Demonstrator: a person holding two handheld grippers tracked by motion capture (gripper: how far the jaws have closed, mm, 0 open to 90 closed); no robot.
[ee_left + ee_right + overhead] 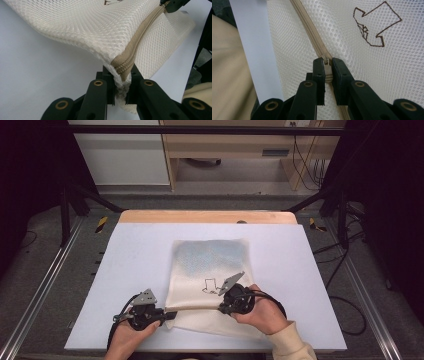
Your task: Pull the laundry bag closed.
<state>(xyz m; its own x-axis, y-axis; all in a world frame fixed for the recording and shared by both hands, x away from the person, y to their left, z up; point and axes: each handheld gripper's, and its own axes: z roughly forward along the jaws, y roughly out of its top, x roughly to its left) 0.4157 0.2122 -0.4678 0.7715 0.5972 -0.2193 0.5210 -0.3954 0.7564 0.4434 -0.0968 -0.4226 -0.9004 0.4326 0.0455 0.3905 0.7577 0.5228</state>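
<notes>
A cream mesh bag with a beige zipper and a brown embroidered outline lies on the white table. My left gripper is shut on the bag's near left corner, at the zipper's end, lifting it slightly. My right gripper is shut on the zipper pull, partway along the zipper. The same gripper appears far off in the left gripper view, at the zipper's other end.
The table's wooden far edge meets a black metal frame. Cables trail on the grey floor at the right. A beige sleeve covers the person's right forearm near the front edge.
</notes>
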